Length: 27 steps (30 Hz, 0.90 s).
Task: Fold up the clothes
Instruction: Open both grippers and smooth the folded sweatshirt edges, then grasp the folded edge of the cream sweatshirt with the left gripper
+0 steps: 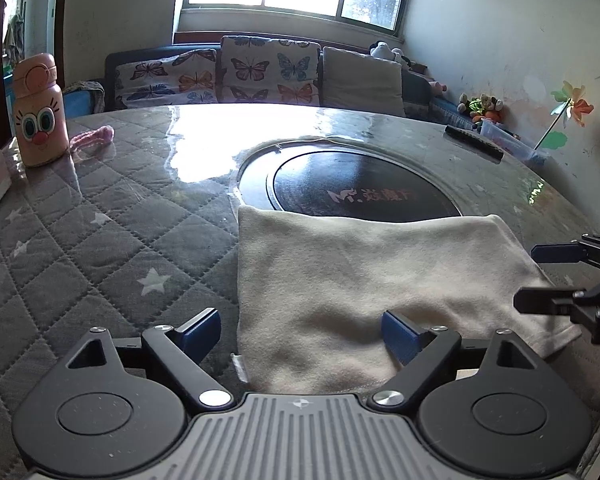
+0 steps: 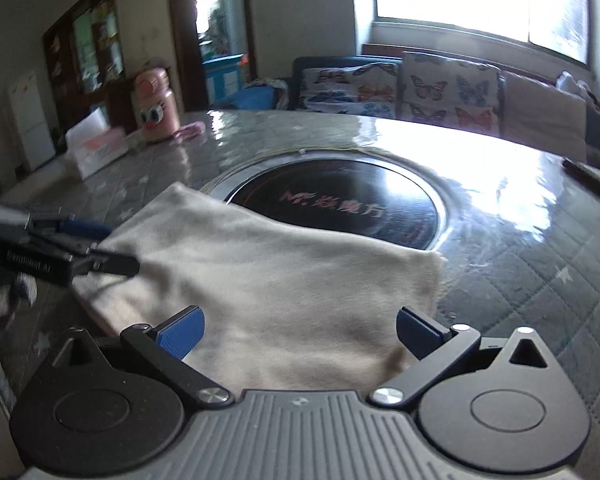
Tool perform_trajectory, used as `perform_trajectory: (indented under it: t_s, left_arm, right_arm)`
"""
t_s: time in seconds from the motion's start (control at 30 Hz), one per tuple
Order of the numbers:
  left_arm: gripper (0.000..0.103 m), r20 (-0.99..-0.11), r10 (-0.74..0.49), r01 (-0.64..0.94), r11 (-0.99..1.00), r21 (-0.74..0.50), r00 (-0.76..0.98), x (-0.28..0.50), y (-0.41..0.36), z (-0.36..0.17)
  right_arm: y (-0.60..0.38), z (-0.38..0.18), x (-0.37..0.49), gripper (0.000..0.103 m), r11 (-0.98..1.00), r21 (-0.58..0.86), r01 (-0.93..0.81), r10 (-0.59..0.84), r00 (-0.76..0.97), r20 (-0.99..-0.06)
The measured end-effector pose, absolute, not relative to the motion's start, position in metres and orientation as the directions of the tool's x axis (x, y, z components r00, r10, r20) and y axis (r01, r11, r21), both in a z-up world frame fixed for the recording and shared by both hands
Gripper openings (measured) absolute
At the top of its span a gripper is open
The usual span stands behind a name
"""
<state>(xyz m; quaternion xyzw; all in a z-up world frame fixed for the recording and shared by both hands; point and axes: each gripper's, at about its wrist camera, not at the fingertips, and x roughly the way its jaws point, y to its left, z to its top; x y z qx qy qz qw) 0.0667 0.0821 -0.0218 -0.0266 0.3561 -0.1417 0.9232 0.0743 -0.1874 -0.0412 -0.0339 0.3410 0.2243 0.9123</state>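
From my left wrist camera, the left gripper stands wide apart, holding nothing, over the near left corner of the folded cream cloth, which lies on the quilted table (its far edge overlaps the round black hotplate). From my right wrist camera, the right gripper is equally wide, empty, above the cloth's near edge.

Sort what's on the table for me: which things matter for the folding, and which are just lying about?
For the job:
cloth, folded, cream
left gripper, open
right gripper, open

Lying about:
pink bottle
pink fuzzy thing
box
dark bar
hotplate set in the table
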Motion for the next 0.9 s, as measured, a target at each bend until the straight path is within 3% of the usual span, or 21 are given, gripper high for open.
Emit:
perform_trajectory:
  t_s: [0.37,0.77,0.9]
  left_arm:
    - [0.086,-0.649,-0.272,0.207,0.962,-0.177,0.711,0.077,0.083,-0.021]
    - [0.075,-0.649,-0.277,0.191,0.961,-0.201,0.708,0.084,0.082,-0.023]
    - [0.065,-0.644,-0.302,0.189,0.952,-0.240,0.703,0.086,0.082,-0.023]
  right_arm:
    - [-0.225,-0.048,0.105,0.101,0.926,0.248,-0.286,0.378,0.670,-0.639]
    - [-0.223,-0.057,0.116,0.081,0.929,0.262,-0.261,0.370,0.661,-0.652]
    - [-0.221,-0.056,0.117,0.068,0.924,0.274,-0.266,0.382,0.657,-0.650]
